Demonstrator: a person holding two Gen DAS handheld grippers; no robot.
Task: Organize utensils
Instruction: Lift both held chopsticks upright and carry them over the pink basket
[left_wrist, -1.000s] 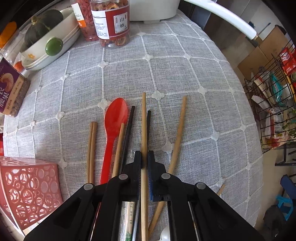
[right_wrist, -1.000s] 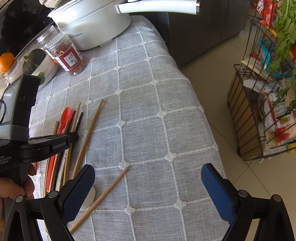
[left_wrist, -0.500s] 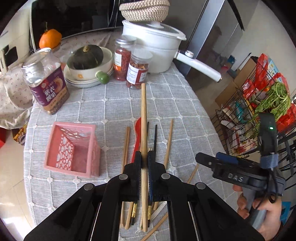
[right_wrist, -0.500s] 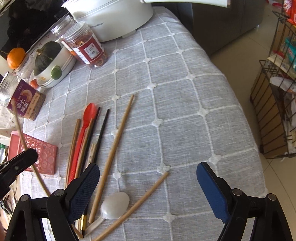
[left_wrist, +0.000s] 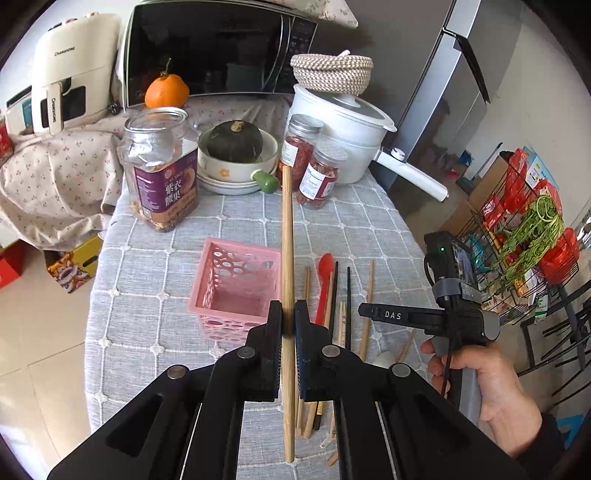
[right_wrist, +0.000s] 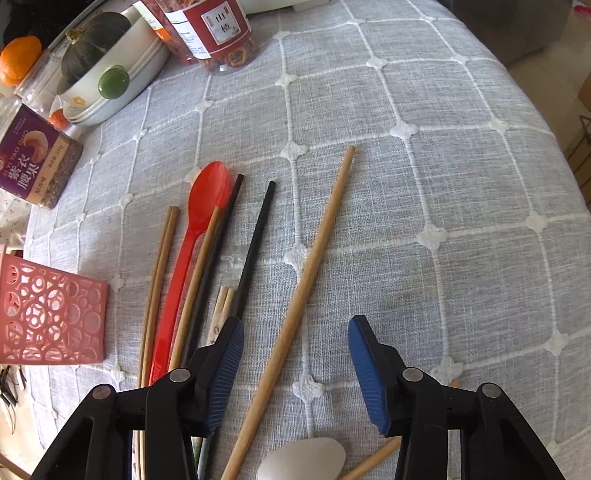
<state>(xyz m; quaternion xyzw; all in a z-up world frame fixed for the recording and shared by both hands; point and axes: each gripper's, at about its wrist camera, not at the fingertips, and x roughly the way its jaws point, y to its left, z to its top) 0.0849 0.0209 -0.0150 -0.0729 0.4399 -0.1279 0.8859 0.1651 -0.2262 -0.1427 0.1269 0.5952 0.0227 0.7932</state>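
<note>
Chopstick (left_wrist: 287, 258) clamped in left gripper (left_wrist: 289, 325) over pink basket (left_wrist: 236, 284); right gripper (right_wrist: 295, 365) closing around tabletop chopstick (right_wrist: 310, 266), black chopstick (right_wrist: 255, 247) alongside.

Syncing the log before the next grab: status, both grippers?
Left gripper shut on wooden chopstick, lifted above pink basket. Right gripper closing around long chopstick, pads not yet touching. White spoon lies close by.

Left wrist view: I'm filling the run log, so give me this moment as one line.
left gripper: shut on wooden chopstick | pink basket: empty | right gripper: closing around long chopstick, no contact yet
</note>
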